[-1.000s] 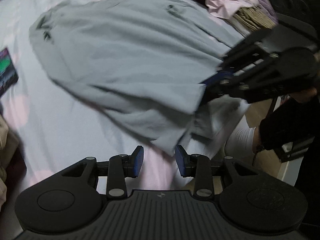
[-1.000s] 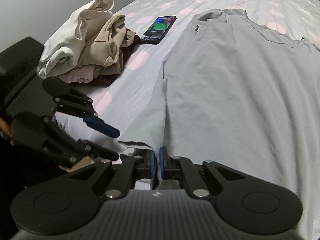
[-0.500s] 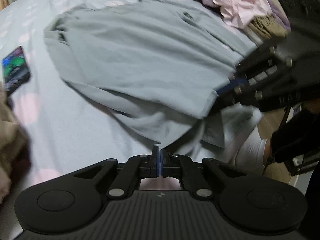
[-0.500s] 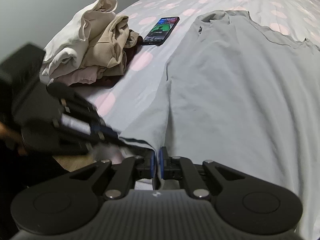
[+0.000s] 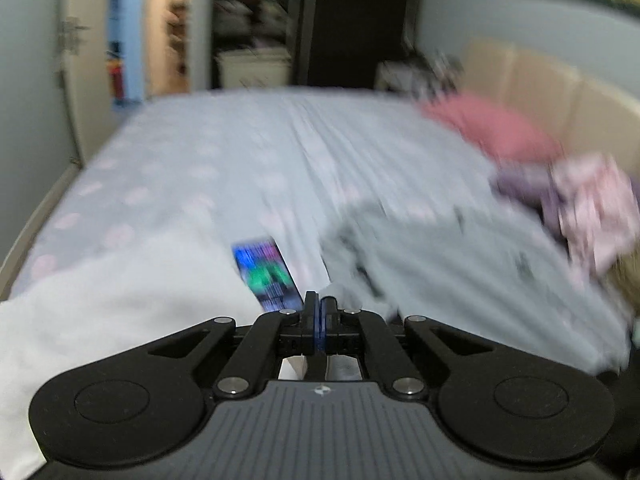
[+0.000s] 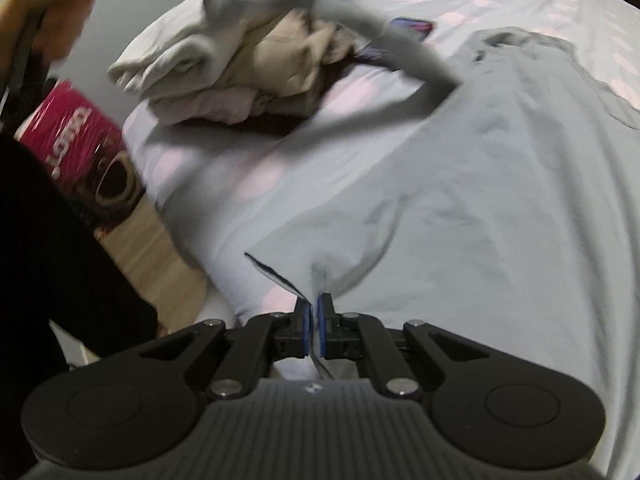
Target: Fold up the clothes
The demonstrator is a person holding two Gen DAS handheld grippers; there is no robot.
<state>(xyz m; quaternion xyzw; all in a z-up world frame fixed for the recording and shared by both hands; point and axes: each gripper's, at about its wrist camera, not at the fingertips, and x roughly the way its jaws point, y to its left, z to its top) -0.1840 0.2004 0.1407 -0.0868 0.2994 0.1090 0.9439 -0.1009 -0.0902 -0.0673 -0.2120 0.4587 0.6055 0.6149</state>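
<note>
A light grey shirt (image 6: 500, 168) lies spread on the bed. My right gripper (image 6: 316, 310) is shut on its near hem, and the cloth puckers just ahead of the tips. One part of the shirt (image 6: 400, 48) is lifted in a band up toward the top left of the right wrist view, where a person's hand (image 6: 44, 12) shows. The left wrist view is blurred. My left gripper (image 5: 320, 312) is shut there with a bit of grey shirt (image 5: 460, 264) at its tips, the rest trailing right.
A phone (image 5: 266, 276) with a lit screen lies on the spotted bedsheet (image 5: 200, 168). A pile of beige clothes (image 6: 256, 64) sits left of the shirt. Pink and purple clothes (image 5: 580, 208) lie at the right. A pink box (image 6: 76, 132) stands on the floor by the bed edge.
My left gripper went from open to shut on the shirt's edge, then rose and swung up, lifting that part of the shirt. The right gripper stayed shut on the hem.
</note>
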